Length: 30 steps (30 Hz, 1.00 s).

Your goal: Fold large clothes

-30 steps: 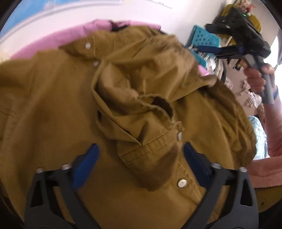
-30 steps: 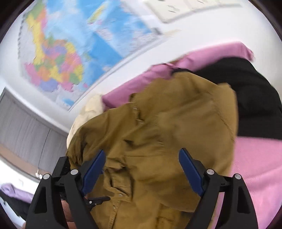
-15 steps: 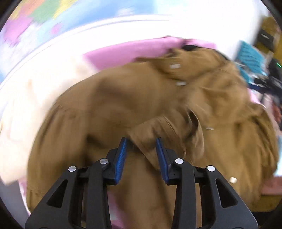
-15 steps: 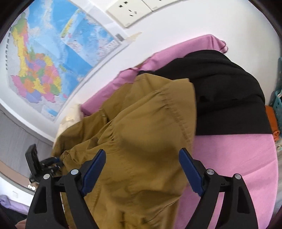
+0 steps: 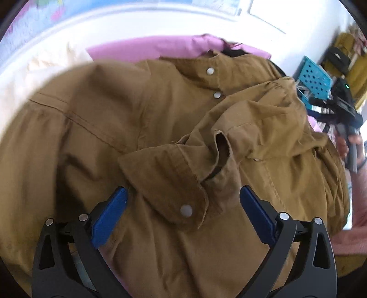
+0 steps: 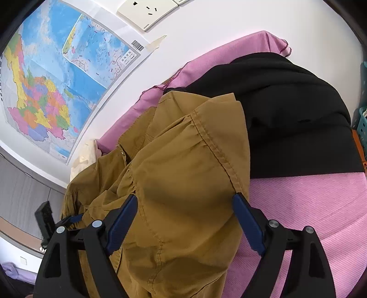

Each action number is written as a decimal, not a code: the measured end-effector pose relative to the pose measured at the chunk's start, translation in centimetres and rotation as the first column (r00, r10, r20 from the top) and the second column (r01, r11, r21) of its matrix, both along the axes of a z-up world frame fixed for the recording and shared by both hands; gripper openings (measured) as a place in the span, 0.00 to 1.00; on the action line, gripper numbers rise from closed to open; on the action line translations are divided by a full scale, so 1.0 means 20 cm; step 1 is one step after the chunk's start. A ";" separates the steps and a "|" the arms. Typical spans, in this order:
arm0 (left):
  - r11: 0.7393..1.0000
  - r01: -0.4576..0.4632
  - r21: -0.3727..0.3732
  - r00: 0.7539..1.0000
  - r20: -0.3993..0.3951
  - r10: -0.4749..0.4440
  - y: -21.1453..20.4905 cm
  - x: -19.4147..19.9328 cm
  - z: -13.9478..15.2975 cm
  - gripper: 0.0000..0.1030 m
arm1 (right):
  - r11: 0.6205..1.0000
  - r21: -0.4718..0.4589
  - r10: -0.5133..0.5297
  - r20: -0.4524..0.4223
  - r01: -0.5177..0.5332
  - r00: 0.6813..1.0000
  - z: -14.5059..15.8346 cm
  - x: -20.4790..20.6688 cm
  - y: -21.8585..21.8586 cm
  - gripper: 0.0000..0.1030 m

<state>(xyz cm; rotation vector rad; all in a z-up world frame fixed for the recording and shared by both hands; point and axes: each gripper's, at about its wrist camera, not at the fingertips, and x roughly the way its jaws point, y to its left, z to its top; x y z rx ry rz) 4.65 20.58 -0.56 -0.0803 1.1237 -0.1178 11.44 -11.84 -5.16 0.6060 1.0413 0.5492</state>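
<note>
A mustard-brown snap-button jacket (image 5: 128,128) lies rumpled on a pink cloth (image 5: 146,48). One sleeve with its snap cuff (image 5: 174,183) is laid across the jacket's front. My left gripper (image 5: 183,213) is open and empty, its jaws either side of the cuff, just above it. My right gripper (image 6: 185,220) is open and empty over the jacket's shoulder seam (image 6: 213,151); it also shows in the left wrist view (image 5: 339,110), held in a hand at the far right. The left gripper shows small at the left edge of the right wrist view (image 6: 45,215).
A black garment (image 6: 286,119) lies on the pink cloth (image 6: 309,211) beyond the jacket. A cream cloth (image 5: 34,75) lies at the left. A map (image 6: 52,75) and a socket (image 6: 146,11) are on the white wall. Blue baskets (image 5: 314,78) stand at the right.
My left gripper shut on the sleeve cuff, then opened and let it go; the cuff now lies across the jacket front. My right gripper stayed open and shifted over the jacket's shoulder.
</note>
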 end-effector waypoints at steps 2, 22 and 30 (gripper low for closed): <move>0.999 -0.029 0.029 0.999 0.023 0.028 -0.01 0.04 -0.01 0.63 | 1.000 0.001 0.001 0.003 -0.001 1.000 0.00 0.00 0.00 0.80; 0.992 -0.090 0.087 0.994 0.076 0.083 0.02 -0.02 0.07 0.78 | 0.992 -0.122 -0.004 0.041 0.009 0.999 -0.07 0.18 0.10 0.59; 0.993 -0.082 0.080 0.990 0.122 0.072 -0.01 0.05 0.13 0.27 | 0.995 -0.103 0.016 0.084 -0.007 0.996 -0.04 0.15 0.09 0.55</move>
